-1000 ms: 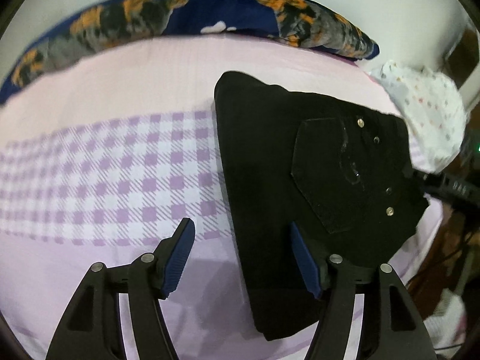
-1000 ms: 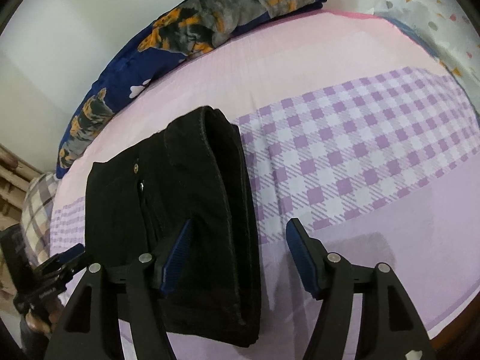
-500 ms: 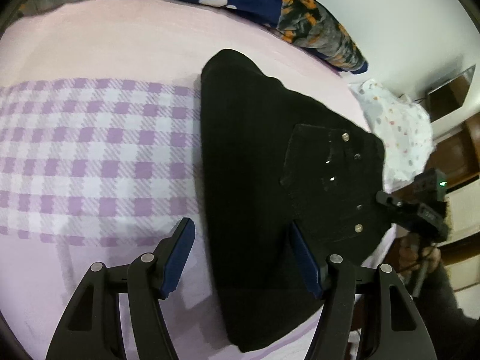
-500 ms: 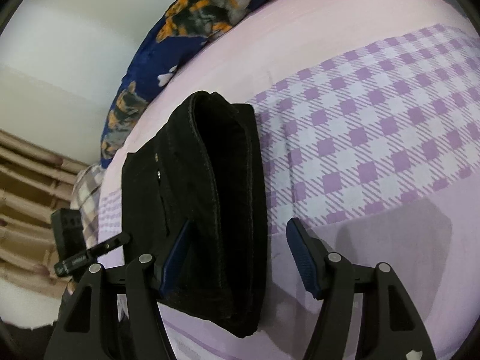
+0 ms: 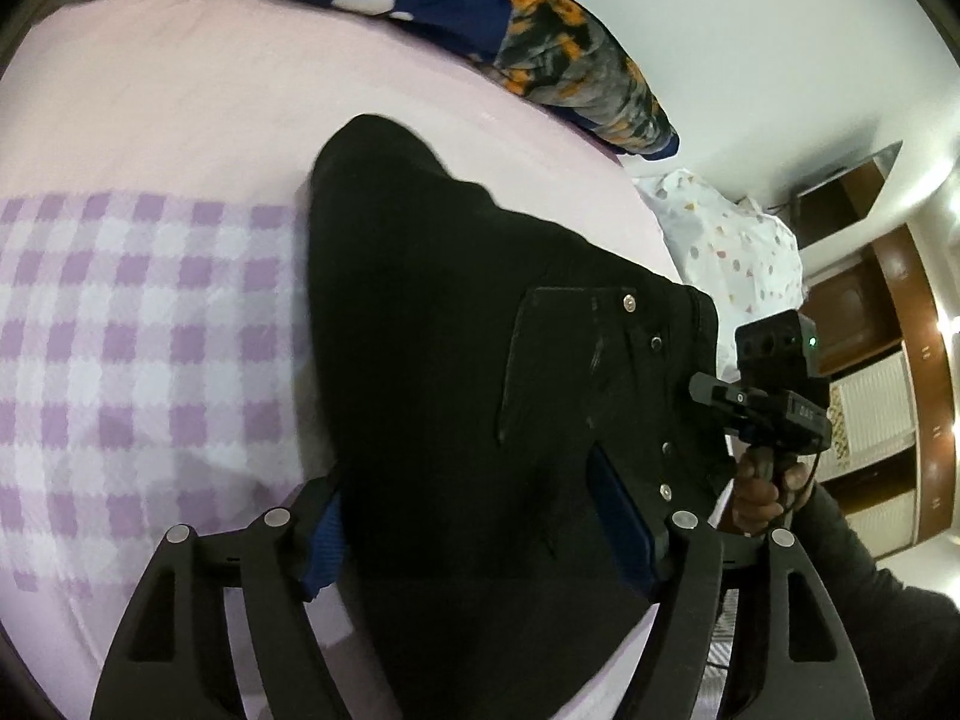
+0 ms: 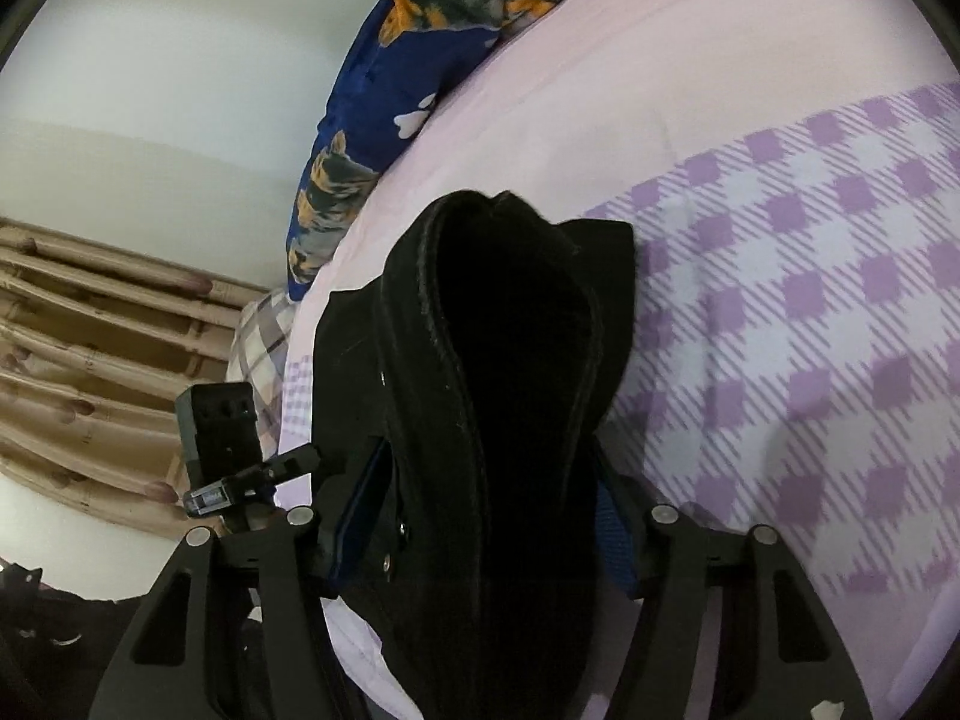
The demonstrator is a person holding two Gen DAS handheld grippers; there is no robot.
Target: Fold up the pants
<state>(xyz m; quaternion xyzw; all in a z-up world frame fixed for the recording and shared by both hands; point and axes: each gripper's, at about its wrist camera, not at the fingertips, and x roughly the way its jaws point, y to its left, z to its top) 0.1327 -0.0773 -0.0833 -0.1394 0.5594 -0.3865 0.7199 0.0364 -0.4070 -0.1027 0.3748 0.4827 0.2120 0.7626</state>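
The black pants (image 5: 456, 372) lie folded into a thick stack on the pink and purple checked bed sheet (image 5: 138, 336). A back pocket with metal rivets faces up in the left wrist view. My left gripper (image 5: 474, 528) is open, its blue pads straddling the near end of the stack. My right gripper (image 6: 480, 516) is open too, its jaws either side of the other end of the pants (image 6: 510, 360), where the layered edges show. Each gripper also shows in the other's view: the right one (image 5: 774, 396), the left one (image 6: 234, 450).
A dark blue pillow with orange and grey animal print (image 5: 540, 42) lies along the bed's far edge by the white wall. A white dotted pillow (image 5: 726, 246) sits at one bed end, wooden furniture (image 5: 900, 360) beyond. Beige curtains (image 6: 78, 348) hang at the other end.
Both grippers have moved forward and down onto the pants from opposite ends. Their open jaws now straddle the folded stack, where before they hung beside it.
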